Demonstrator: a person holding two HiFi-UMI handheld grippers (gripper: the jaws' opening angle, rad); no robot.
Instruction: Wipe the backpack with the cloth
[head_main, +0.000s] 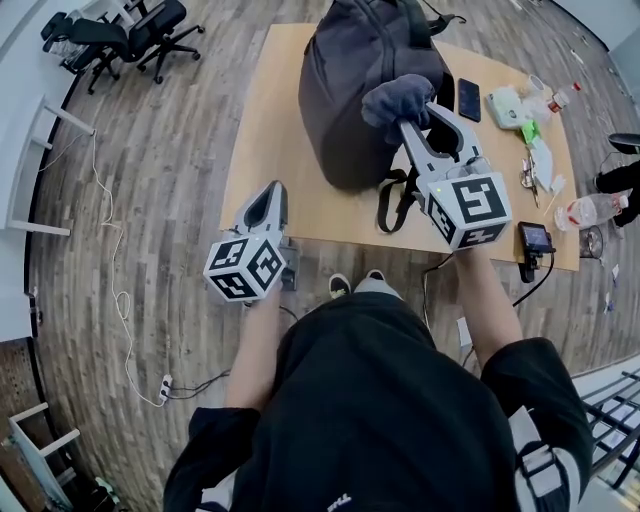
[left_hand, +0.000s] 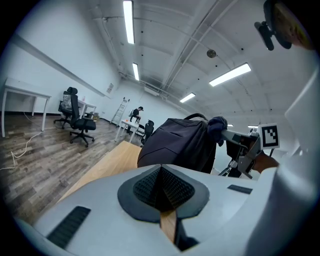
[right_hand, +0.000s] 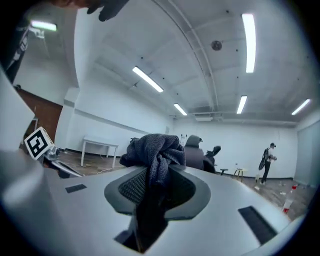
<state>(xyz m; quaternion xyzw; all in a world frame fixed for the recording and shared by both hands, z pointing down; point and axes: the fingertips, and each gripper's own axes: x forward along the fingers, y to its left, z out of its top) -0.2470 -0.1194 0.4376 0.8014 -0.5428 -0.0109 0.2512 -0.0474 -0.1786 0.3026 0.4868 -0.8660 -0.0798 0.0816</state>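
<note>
Left gripper (head_main: 271, 192): left of backpack (head_main: 345, 95), apart from it, jaws together, nothing between them. Backpack: dark, upright on wooden table (head_main: 262, 140). Right gripper (head_main: 417, 127): at backpack's upper right, jaws clamped on bunched dark cloth (head_main: 397, 98); cloth-to-backpack contact unclear. Phone (head_main: 469, 99): flat, just right of backpack.

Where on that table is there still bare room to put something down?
Bare wood lies on the left part of the table, between the backpack and the table's left edge. The right end is crowded: a phone, plastic bottles and other small items.
</note>
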